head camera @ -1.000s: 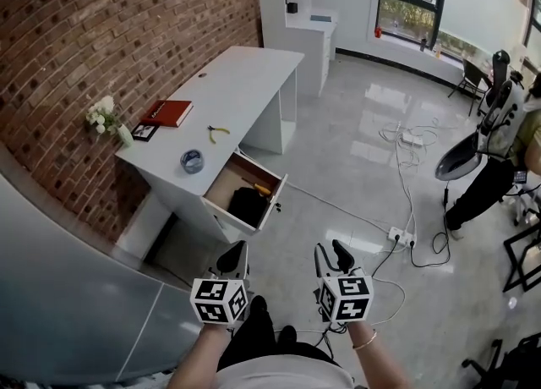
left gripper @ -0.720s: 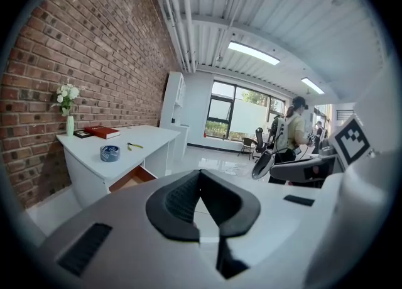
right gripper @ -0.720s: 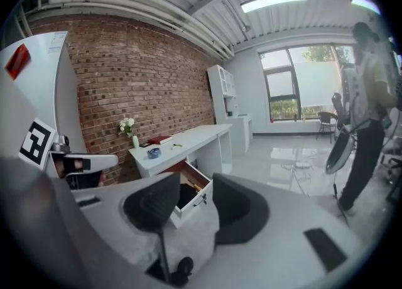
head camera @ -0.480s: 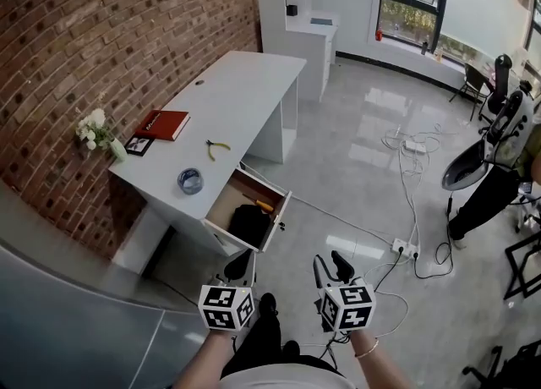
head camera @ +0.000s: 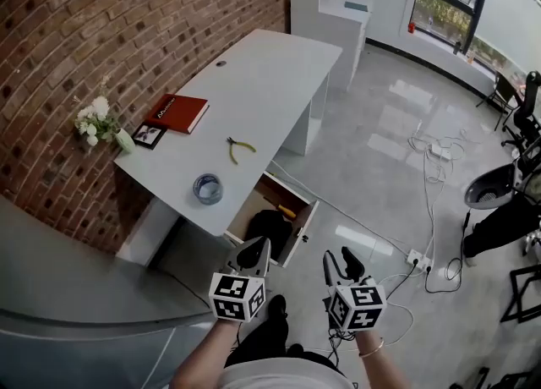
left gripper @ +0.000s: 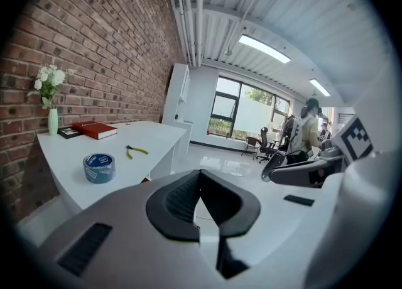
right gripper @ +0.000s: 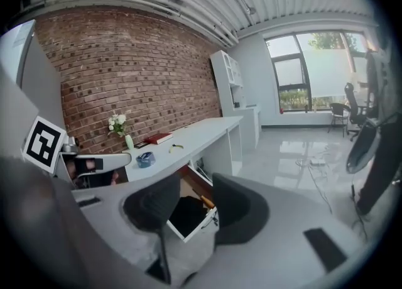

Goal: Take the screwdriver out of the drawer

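The white desk (head camera: 254, 83) has one drawer (head camera: 303, 228) pulled open under its near end. In the drawer lie a screwdriver (head camera: 286, 210) with an orange handle and a black object (head camera: 267, 227). My left gripper (head camera: 256, 249) hangs just short of the drawer's front, its jaw tips together and nothing between them. In the left gripper view the left gripper (left gripper: 200, 174) points past the desk (left gripper: 81, 149). My right gripper (head camera: 338, 260) is open and empty, to the right of the drawer. In the right gripper view the drawer (right gripper: 196, 228) and screwdriver (right gripper: 206, 201) show between the right gripper (right gripper: 196, 187) pads.
On the desk top lie a blue tape roll (head camera: 207, 188), yellow-handled pliers (head camera: 239, 149), a red book (head camera: 177, 112), a picture frame (head camera: 149, 134) and a vase of flowers (head camera: 101, 123). Cables and a power strip (head camera: 417, 258) lie on the floor at right. A brick wall runs behind the desk.
Both grippers have moved forward toward the desk, so the open drawer is nearer to them. The left jaws stayed together and the right jaws stayed apart.
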Action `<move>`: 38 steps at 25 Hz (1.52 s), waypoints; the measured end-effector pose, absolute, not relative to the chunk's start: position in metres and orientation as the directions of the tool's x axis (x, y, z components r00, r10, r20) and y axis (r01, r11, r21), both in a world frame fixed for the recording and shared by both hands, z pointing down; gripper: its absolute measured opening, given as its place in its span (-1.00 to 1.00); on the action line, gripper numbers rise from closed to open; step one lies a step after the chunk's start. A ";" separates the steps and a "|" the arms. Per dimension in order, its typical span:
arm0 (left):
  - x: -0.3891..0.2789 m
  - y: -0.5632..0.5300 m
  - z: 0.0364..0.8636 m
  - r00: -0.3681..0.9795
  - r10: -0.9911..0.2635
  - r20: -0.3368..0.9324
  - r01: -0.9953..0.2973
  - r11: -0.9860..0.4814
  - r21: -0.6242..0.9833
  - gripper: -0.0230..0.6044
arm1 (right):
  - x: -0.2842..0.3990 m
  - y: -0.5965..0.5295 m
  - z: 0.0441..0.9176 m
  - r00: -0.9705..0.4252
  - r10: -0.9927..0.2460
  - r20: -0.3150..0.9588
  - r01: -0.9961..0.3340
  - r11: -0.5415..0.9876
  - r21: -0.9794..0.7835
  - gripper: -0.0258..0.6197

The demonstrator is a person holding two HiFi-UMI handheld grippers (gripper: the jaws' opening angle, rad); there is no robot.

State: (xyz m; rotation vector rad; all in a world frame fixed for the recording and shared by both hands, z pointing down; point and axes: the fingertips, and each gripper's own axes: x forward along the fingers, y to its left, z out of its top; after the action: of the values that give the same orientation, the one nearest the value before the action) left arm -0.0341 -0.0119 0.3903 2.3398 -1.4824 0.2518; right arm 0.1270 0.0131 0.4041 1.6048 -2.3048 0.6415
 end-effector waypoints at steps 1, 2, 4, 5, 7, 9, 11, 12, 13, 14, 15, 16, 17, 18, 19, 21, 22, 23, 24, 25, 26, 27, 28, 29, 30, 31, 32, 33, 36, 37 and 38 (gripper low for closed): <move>-0.040 -0.021 0.391 0.432 -0.836 0.340 -0.901 -0.383 0.204 -0.95 | 0.121 0.004 0.405 -0.359 -0.815 0.454 -0.933 0.296 -0.207 -0.46; -0.045 -0.030 0.393 0.429 -0.835 0.344 -0.902 -0.379 0.205 -0.95 | 0.115 -0.004 0.407 -0.362 -0.812 0.458 -0.932 0.298 -0.208 -0.46; -0.054 -0.044 0.395 0.428 -0.833 0.351 -0.903 -0.376 0.208 -0.95 | 0.106 -0.019 0.408 -0.363 -0.808 0.464 -0.931 0.300 -0.208 -0.46; -0.057 -0.051 0.397 0.428 -0.832 0.353 -0.903 -0.376 0.208 -0.95 | 0.103 -0.025 0.409 -0.364 -0.807 0.466 -0.931 0.301 -0.207 -0.46; -0.062 -0.062 0.398 0.428 -0.830 0.358 -0.903 -0.376 0.208 -0.95 | 0.097 -0.036 0.409 -0.368 -0.803 0.468 -0.930 0.307 -0.204 -0.46; -0.065 -0.072 0.401 0.429 -0.828 0.362 -0.902 -0.377 0.208 -0.95 | 0.092 -0.046 0.410 -0.372 -0.799 0.472 -0.928 0.313 -0.203 -0.46; -0.068 -0.080 0.403 0.432 -0.826 0.362 -0.901 -0.378 0.213 -0.95 | 0.088 -0.055 0.410 -0.374 -0.796 0.475 -0.927 0.318 -0.198 -0.46; -0.069 -0.082 0.404 0.433 -0.825 0.362 -0.900 -0.377 0.217 -0.95 | 0.086 -0.058 0.411 -0.374 -0.794 0.478 -0.927 0.321 -0.193 -0.46; -0.071 -0.084 0.405 0.434 -0.825 0.363 -0.900 -0.376 0.221 -0.95 | 0.084 -0.061 0.412 -0.375 -0.792 0.482 -0.927 0.324 -0.189 -0.46; -0.072 -0.085 0.406 0.434 -0.824 0.364 -0.899 -0.374 0.227 -0.95 | 0.082 -0.062 0.413 -0.376 -0.789 0.486 -0.926 0.327 -0.187 -0.46; -0.073 -0.085 0.408 0.435 -0.823 0.365 -0.899 -0.373 0.231 -0.95 | 0.080 -0.064 0.414 -0.380 -0.785 0.489 -0.925 0.331 -0.186 -0.46; -0.073 -0.086 0.409 0.435 -0.823 0.365 -0.898 -0.371 0.235 -0.95 | 0.078 -0.066 0.415 -0.384 -0.781 0.492 -0.923 0.337 -0.187 -0.46; -0.074 -0.087 0.410 0.435 -0.823 0.365 -0.898 -0.370 0.237 -0.95 | 0.076 -0.068 0.416 -0.389 -0.778 0.494 -0.921 0.342 -0.187 -0.46; -0.075 -0.089 0.411 0.434 -0.824 0.364 -0.899 -0.368 0.237 -0.95 | 0.074 -0.071 0.417 -0.393 -0.775 0.495 -0.919 0.348 -0.185 -0.46; -0.077 -0.091 0.412 0.431 -0.826 0.364 -0.900 -0.365 0.237 -0.95 | 0.072 -0.074 0.418 -0.396 -0.772 0.497 -0.918 0.354 -0.182 -0.46; -0.080 -0.094 0.414 0.419 -0.829 0.370 -0.906 -0.357 0.227 -0.95 | 0.068 -0.079 0.421 -0.402 -0.765 0.503 -0.914 0.365 -0.175 -0.46; -0.081 -0.095 0.415 0.412 -0.831 0.374 -0.910 -0.351 0.222 -0.95 | 0.067 -0.082 0.423 -0.406 -0.759 0.509 -0.912 0.372 -0.173 -0.46; -0.081 -0.096 0.415 0.405 -0.832 0.378 -0.913 -0.345 0.218 -0.95 | 0.066 -0.085 0.425 -0.411 -0.753 0.514 -0.909 0.379 -0.173 -0.46; -0.081 -0.097 0.416 0.399 -0.834 0.381 -0.916 -0.340 0.216 -0.95 | 0.066 -0.088 0.428 -0.417 -0.747 0.518 -0.906 0.386 -0.174 -0.46; -0.081 -0.099 0.417 0.393 -0.836 0.382 -0.918 -0.334 0.215 -0.95 | 0.066 -0.092 0.430 -0.425 -0.739 0.522 -0.902 0.393 -0.177 -0.46; -0.080 -0.101 0.417 0.387 -0.839 0.382 -0.920 -0.327 0.214 -0.95 | 0.066 -0.095 0.433 -0.434 -0.731 0.526 -0.897 0.403 -0.180 -0.46; -0.080 -0.104 0.418 0.379 -0.842 0.383 -0.923 -0.318 0.215 -0.95 | 0.066 -0.099 0.435 -0.444 -0.722 0.531 -0.892 0.415 -0.182 -0.46; -0.080 -0.106 0.419 0.370 -0.845 0.386 -0.927 -0.307 0.216 -0.95 | 0.065 -0.103 0.438 -0.457 -0.710 0.536 -0.884 0.429 -0.184 -0.46; -0.080 -0.107 0.420 0.358 -0.848 0.390 -0.931 -0.293 0.218 -0.95 | 0.065 -0.106 0.442 -0.471 -0.697 0.541 -0.875 0.446 -0.188 -0.46; -0.079 -0.109 0.421 0.346 -0.851 0.394 -0.935 -0.278 0.221 -0.95 | 0.064 -0.110 0.445 -0.486 -0.681 0.547 -0.865 0.463 -0.192 -0.46; -0.078 -0.111 0.422 0.334 -0.854 0.398 -0.939 -0.263 0.223 -0.95 | 0.064 -0.115 0.448 -0.501 -0.666 0.553 -0.855 0.481 -0.195 -0.46; -0.077 -0.113 0.423 0.322 -0.857 0.402 -0.942 -0.248 0.225 -0.95 | 0.064 -0.120 0.452 -0.514 -0.650 0.560 -0.844 0.499 -0.195 -0.46; -0.075 -0.115 0.424 0.309 -0.861 0.405 -0.946 -0.233 0.227 -0.95 | 0.064 -0.125 0.455 -0.525 -0.635 0.567 -0.834 0.516 -0.193 -0.46; -0.074 -0.122 0.430 0.261 -0.870 0.418 -0.956 -0.173 0.237 -0.95 | 0.063 -0.142 0.464 -0.554 -0.591 0.586 -0.803 0.565 -0.189 -0.46; -0.074 -0.124 0.433 0.243 -0.873 0.424 -0.959 -0.150 0.240 -0.95 | 0.063 -0.148 0.467 -0.564 -0.576 0.592 -0.792 0.580 -0.191 -0.47; -0.075 -0.126 0.436 0.224 -0.875 0.428 -0.962 -0.127 0.243 -0.95 | 0.062 -0.153 0.470 -0.573 -0.561 0.597 -0.782 0.594 -0.192 -0.47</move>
State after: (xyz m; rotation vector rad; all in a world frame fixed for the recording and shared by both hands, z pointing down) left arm -0.0746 -0.1260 0.4359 2.0419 -1.6882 0.2484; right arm 0.0621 -0.1531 0.4700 1.0675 -2.3415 0.6111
